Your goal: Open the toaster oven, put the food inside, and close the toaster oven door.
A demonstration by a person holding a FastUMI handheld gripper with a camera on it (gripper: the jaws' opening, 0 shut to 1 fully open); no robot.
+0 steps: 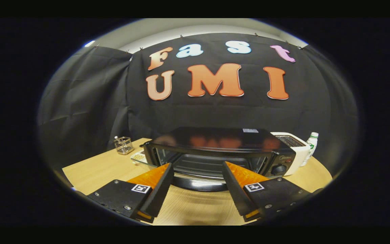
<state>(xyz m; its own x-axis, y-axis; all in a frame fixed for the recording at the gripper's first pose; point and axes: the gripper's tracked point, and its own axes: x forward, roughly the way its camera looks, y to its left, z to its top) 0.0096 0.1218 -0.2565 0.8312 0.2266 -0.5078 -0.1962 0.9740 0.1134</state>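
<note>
though black, toaster oven [215, 149] gapes open

A glossy black toaster oven [220, 150] stands on a pale wood-grain table [95, 174] beside a white toaster [296, 149].

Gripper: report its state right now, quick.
Gripper: open, fingers spread wide and holding nothing, with the toaster oven just ahead of the fingertips and its door down.

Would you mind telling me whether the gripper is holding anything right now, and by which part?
Nothing is held. The gripper is open, its fingers spread apart with only bare table between them, just in front of the toaster oven, whose door is open.
</note>
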